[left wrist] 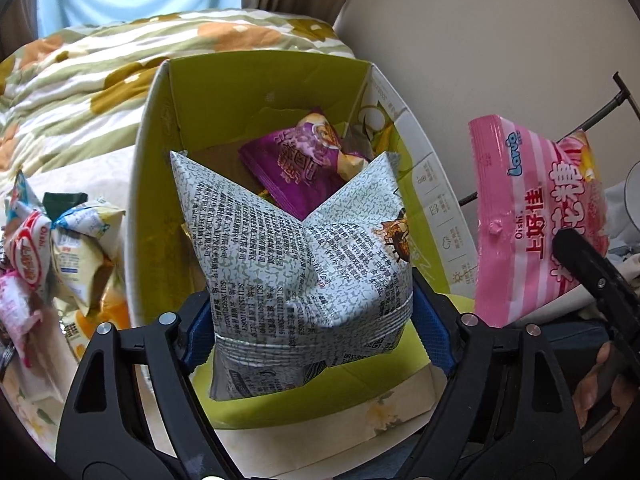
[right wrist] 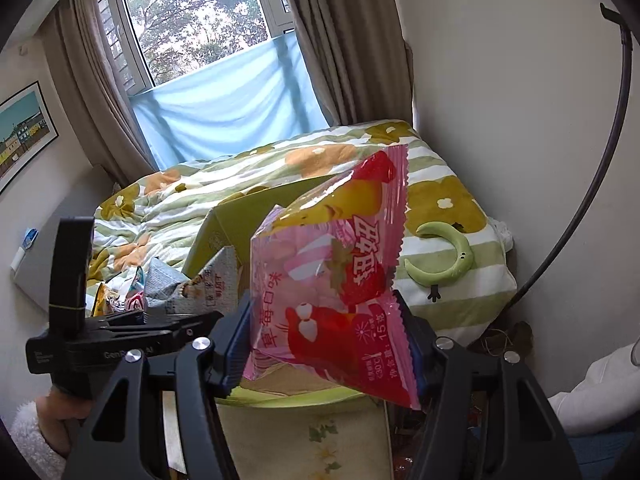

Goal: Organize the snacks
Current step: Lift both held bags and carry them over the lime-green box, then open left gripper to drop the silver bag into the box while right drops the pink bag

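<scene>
At far left, on the bed, a loose pile of snack packets [left wrist: 60, 252] lies just beside the green cardboard box [left wrist: 152, 184]. My left gripper [left wrist: 316, 332] has its jaws closed on the lower part of a grey printed snack bag [left wrist: 288, 264]; the blue pads press both sides and the bag is creased at the grip. I hold this bag upright over the near edge of the open box. Inside the box, a purple snack packet [left wrist: 304, 160] rests on the bottom, behind the grey bag. To the right of the box, my right gripper [right wrist: 328, 344] has its jaws closed on a pink marshmallow packet [right wrist: 340, 280], held clear above the box's right side and tilted. Behind the box lies a floral quilt [right wrist: 280, 168], with a green crescent-shaped item [right wrist: 444, 256] resting on it at the right, well apart from the box.
</scene>
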